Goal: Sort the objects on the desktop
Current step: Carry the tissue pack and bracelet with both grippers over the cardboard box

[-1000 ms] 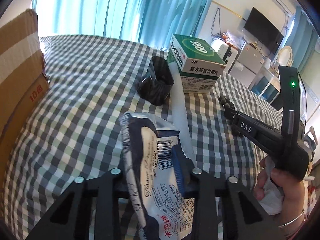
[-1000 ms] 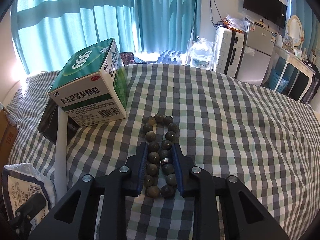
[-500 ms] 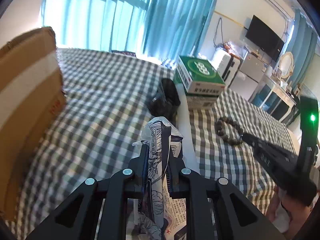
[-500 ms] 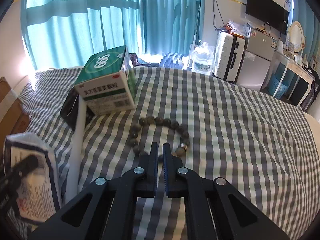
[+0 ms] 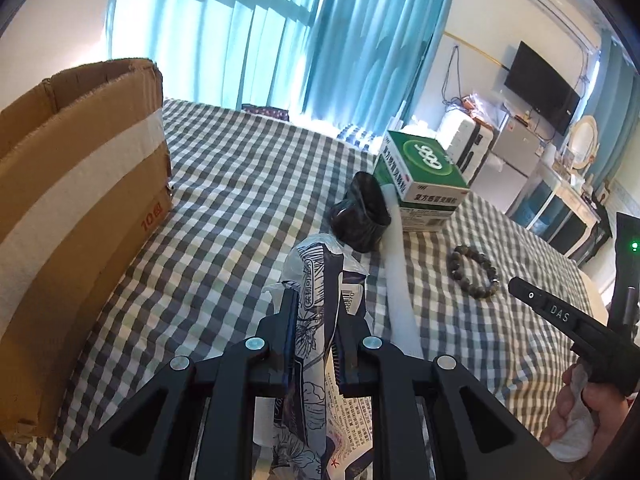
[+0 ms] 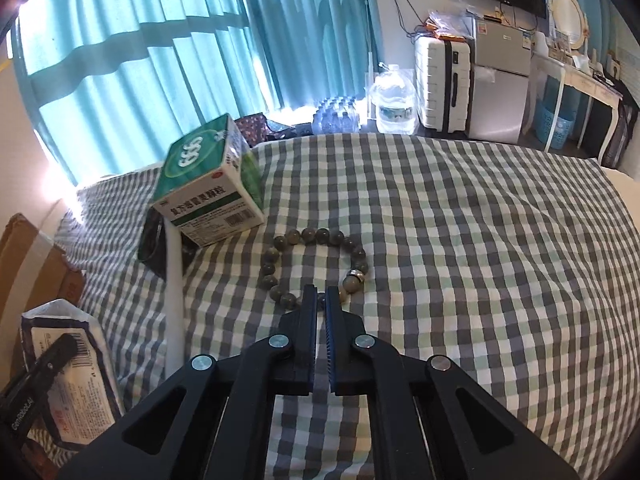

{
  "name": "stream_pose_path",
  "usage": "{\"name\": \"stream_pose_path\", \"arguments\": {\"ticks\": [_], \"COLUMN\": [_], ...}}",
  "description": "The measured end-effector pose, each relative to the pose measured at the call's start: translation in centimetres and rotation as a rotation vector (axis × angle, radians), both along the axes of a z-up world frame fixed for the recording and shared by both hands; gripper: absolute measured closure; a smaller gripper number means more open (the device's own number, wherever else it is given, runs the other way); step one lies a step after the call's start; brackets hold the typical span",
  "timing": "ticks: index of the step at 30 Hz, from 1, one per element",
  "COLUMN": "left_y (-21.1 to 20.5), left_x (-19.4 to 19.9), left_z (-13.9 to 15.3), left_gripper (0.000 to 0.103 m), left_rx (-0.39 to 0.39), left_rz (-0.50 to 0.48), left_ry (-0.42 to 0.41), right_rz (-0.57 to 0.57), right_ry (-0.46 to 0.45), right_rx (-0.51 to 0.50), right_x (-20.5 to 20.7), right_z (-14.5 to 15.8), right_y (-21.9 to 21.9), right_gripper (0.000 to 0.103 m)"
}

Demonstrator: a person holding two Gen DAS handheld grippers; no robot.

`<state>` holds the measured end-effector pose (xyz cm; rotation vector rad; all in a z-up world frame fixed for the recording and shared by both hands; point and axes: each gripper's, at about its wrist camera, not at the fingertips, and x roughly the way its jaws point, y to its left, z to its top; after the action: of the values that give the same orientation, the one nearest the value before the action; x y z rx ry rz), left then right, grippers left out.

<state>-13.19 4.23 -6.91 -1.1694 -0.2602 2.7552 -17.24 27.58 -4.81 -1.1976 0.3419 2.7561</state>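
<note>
My left gripper (image 5: 316,304) is shut on a blue-and-white tissue pack (image 5: 316,280) and holds it above the checked cloth, right of an open cardboard box (image 5: 76,208). My right gripper (image 6: 320,294) is shut on the near edge of a grey bead bracelet (image 6: 276,256), which also shows in the left wrist view (image 5: 474,270). A green-and-white medicine box (image 5: 424,178) stands behind it, also in the right wrist view (image 6: 208,192). A black holder (image 5: 360,216) and a white foam strip (image 5: 398,276) lie beside it. The tissue pack also shows at lower left (image 6: 76,356).
The checked cloth (image 6: 480,260) covers the whole surface. Behind its far edge are blue curtains (image 6: 160,60), a water jug (image 6: 390,100), a white suitcase (image 6: 440,84) and a small fridge (image 6: 500,100).
My left gripper has lifted the tissue pack and swung toward the cardboard box. My right gripper closed on the bracelet's near beads, and the bracelet spread from a squeezed loop into a round ring.
</note>
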Motion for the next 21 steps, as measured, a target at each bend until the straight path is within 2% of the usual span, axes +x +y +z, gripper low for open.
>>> {"name": "stream_pose_path", "arguments": {"ticks": [2, 4, 6, 7, 13, 14, 16, 19, 21], "left_y": [0.1, 0.4, 0.6, 0.7, 0.9, 1.0, 0.9, 0.9, 0.7], "left_x": [-0.4, -0.8, -1.3, -1.6, -2.9, -3.0, -3.1, -2.9, -2.6], "left_z": [-0.4, -0.7, -1.0, -1.2, -2.4, -2.6, -2.8, -2.6, -2.2], "left_gripper": [0.088, 0.088, 0.088, 0.088, 0.088, 0.088, 0.088, 0.088, 0.088], "left_rx": [-0.009, -0.026, -0.032, -0.035, -0.041, -0.045, -0.047, -0.046, -0.045], "left_rz": [-0.004, -0.005, -0.008, -0.006, 0.004, 0.005, 0.009, 0.010, 0.010], "left_ry": [-0.005, -0.006, -0.010, -0.012, -0.039, -0.043, -0.048, -0.041, -0.031], "right_rz": [-0.006, -0.014, -0.039, -0.052, -0.055, -0.055, -0.058, -0.067, -0.061], "right_ry": [-0.008, -0.017, -0.018, -0.015, -0.033, -0.033, -0.027, -0.002, 0.026], "right_rx": [0.002, -0.007, -0.006, -0.002, 0.042, 0.060, 0.074, 0.005, -0.001], "right_x": [-0.7, -1.6, -2.5, -2.8, -4.3, -4.4, -4.5, -3.9, -3.0], "right_z": [-0.7, -1.6, -2.3, -2.6, -4.2, -4.2, -4.2, -3.8, -2.7], "right_y": [0.0, 0.2, 0.5, 0.7, 0.8, 0.6, 0.8, 1.8, 2.1], "right_gripper": [0.097, 0.085, 0.068, 0.064, 0.064, 0.066, 0.091, 0.091, 0.091]}}
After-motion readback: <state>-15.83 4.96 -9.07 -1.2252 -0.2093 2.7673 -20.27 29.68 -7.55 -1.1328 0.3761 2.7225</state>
